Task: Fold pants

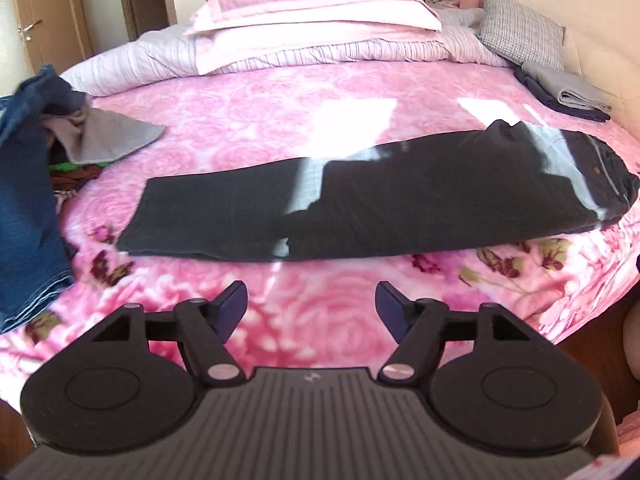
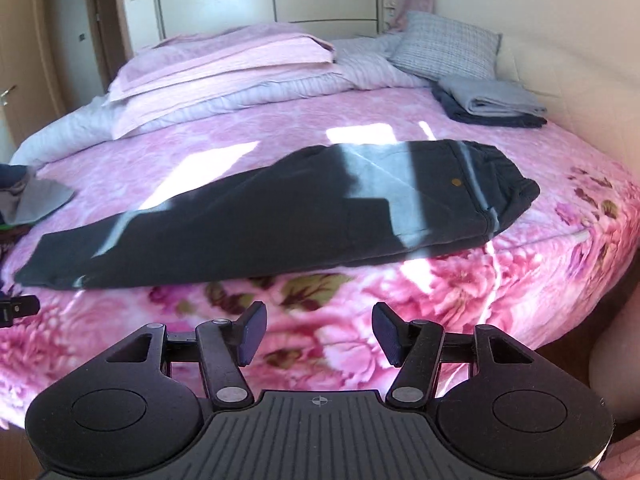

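Dark grey pants (image 1: 384,204) lie flat across the pink floral bedspread (image 1: 320,308), one leg laid on the other, waistband at the right and hems at the left. Bright patches of sunlight cross them. The same pants (image 2: 280,224) fill the middle of the right wrist view, waistband with a brass button at the right. My left gripper (image 1: 311,310) hovers open above the blanket, just short of the pants' near edge, nothing between its fingers. My right gripper (image 2: 319,334) is also open and empty, in front of the pants' middle.
A pile of blue jeans (image 1: 28,200) and a grey garment (image 1: 108,136) sits at the left. Folded grey and navy clothes (image 2: 492,102) are stacked at the far right by a checked pillow (image 2: 444,46). Folded pink bedding (image 1: 316,20) lies at the back.
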